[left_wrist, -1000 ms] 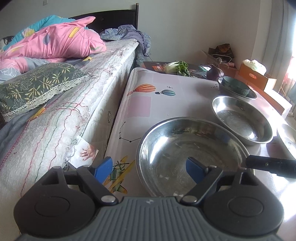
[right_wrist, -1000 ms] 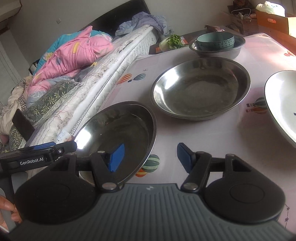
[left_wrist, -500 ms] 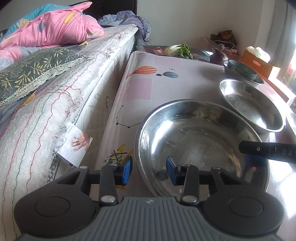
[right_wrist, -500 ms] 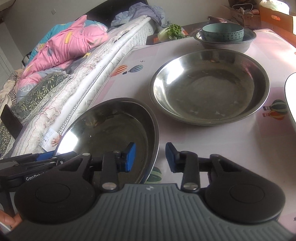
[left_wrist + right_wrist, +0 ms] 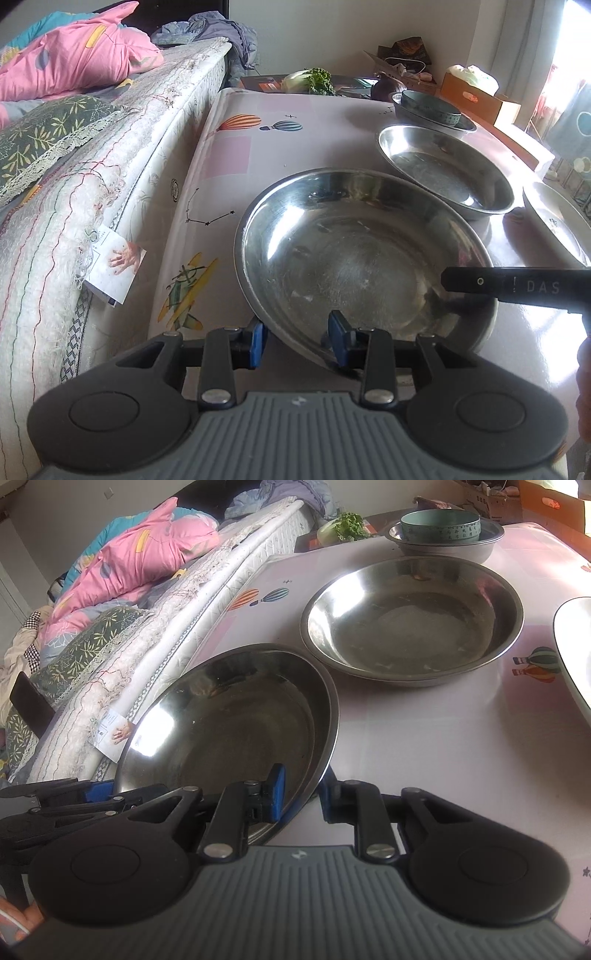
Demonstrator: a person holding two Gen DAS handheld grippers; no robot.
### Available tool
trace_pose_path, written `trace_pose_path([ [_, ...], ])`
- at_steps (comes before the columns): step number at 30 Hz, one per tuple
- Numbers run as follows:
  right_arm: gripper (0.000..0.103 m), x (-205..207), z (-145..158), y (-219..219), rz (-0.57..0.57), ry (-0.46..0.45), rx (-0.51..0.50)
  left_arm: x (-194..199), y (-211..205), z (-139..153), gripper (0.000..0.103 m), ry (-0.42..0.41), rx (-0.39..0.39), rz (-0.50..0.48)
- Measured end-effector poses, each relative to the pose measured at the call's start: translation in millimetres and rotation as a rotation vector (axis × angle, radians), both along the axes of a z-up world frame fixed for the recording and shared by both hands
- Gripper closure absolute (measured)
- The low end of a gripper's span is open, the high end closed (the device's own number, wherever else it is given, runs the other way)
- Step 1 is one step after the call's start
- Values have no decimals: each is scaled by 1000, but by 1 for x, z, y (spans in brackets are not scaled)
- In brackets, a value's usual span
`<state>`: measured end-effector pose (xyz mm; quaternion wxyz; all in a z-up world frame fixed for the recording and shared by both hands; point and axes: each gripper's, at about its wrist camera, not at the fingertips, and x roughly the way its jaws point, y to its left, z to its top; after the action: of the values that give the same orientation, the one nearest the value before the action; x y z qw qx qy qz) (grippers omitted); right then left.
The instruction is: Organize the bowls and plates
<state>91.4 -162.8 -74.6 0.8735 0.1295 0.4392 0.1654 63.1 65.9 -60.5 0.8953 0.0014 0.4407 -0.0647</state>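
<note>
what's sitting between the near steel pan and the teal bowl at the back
A second shallow steel pan lies between the near steel pan and the teal bowl, which sits in a steel basin; clearest in the right wrist view.

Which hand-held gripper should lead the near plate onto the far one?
Right hand-held gripper, probably: closing on the near plate at its rim beside the far plate; the left hand-held gripper holds the opposite side.

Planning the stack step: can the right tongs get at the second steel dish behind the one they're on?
Probably not yet: the right tongs are closing on the near steel dish rim. The second steel dish itself sits uncovered just beyond.
</note>
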Motion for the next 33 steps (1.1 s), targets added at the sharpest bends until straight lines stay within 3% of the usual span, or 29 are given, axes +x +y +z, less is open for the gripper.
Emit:
trace_pose_path([
  [21,85,-49,3,-23,35,27,36,-43,1,7,66,49,-55,-74],
  [22,84,-51,3,-25,37,29,46,-44,2,7,65,45,-55,-73],
  [25,83,-52,3,-27,29,27,58,-46,3,11,49,22,-48,-61],
  [27,77,-52,3,-27,19,24,51,-45,3,13,46,2,-38,-51],
  [31,52,-54,8,-29,-7,-13,17,-40,3,14,40,-8,-31,-33],
  [33,45,-55,13,-30,-19,-42,-6,-39,4,14,37,-13,-29,-24],
])
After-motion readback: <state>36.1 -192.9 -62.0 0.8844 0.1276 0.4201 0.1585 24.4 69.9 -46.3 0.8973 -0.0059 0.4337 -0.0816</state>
